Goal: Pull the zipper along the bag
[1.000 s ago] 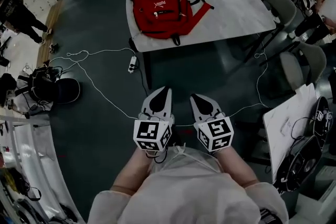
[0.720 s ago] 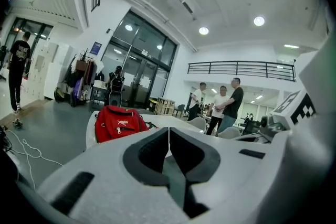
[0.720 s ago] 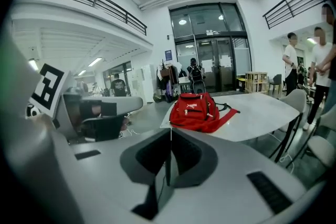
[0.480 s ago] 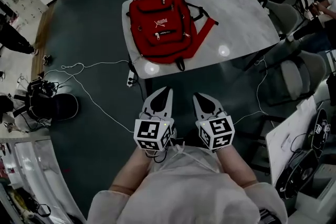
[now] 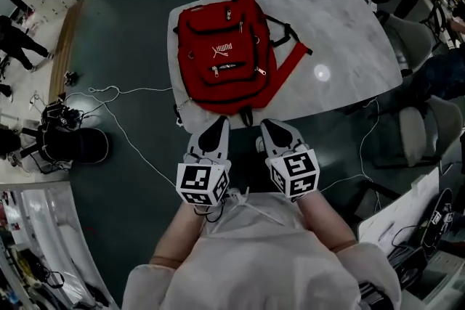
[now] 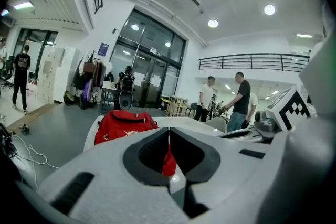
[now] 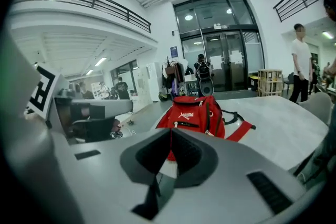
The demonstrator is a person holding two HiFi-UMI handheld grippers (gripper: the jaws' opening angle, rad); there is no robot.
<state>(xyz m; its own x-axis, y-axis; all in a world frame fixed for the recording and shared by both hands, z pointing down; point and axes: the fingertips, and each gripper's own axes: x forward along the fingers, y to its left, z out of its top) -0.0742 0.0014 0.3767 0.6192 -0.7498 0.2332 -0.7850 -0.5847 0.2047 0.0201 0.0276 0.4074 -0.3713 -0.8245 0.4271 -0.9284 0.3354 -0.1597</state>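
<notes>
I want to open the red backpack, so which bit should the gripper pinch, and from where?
Probably the small pull tab at the left end of the front pocket zipper. The red backpack lies flat on the table, front up, so the tab sits on top: come from above, pinching its thin sides.

left tool [image 5: 221, 121]: jaws together | right tool [image 5: 266, 123]: jaws together, seemingly empty

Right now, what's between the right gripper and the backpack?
Only bare table separates right gripper from backpack; head view and right gripper view both show it.
</notes>
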